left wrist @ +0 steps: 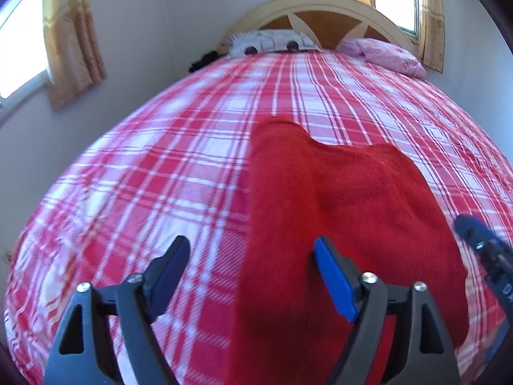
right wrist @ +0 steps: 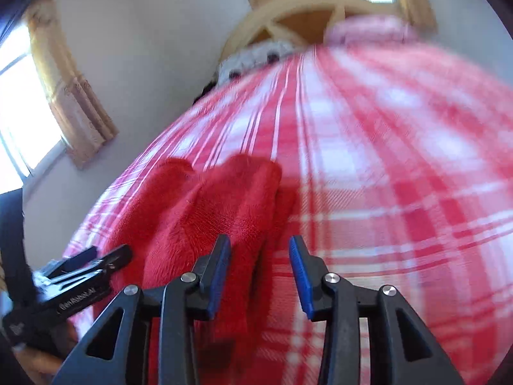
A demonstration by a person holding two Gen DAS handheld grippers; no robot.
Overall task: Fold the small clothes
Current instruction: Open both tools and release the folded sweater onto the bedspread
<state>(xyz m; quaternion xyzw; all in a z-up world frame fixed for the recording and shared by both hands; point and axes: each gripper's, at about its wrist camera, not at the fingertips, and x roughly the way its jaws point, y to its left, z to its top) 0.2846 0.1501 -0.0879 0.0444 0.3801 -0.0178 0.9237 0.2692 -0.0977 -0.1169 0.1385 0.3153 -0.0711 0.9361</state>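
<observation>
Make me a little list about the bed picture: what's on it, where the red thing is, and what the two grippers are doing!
surface: bed with red and white checked sheet
clothing: red fuzzy garment, lying on the sheet
far end: white patterned pillow, pink pillow, headboard
left gripper: open, nothing pinched, over the garment's left edge
right gripper: open, nothing pinched, over the garment's right edge

A home bedroom: a bed [left wrist: 160, 160] under a red-and-white checked sheet, pillows [left wrist: 388, 54] against an arched wooden headboard [left wrist: 320, 3] at the far end, curtained windows [left wrist: 19, 48] in pale walls.
</observation>
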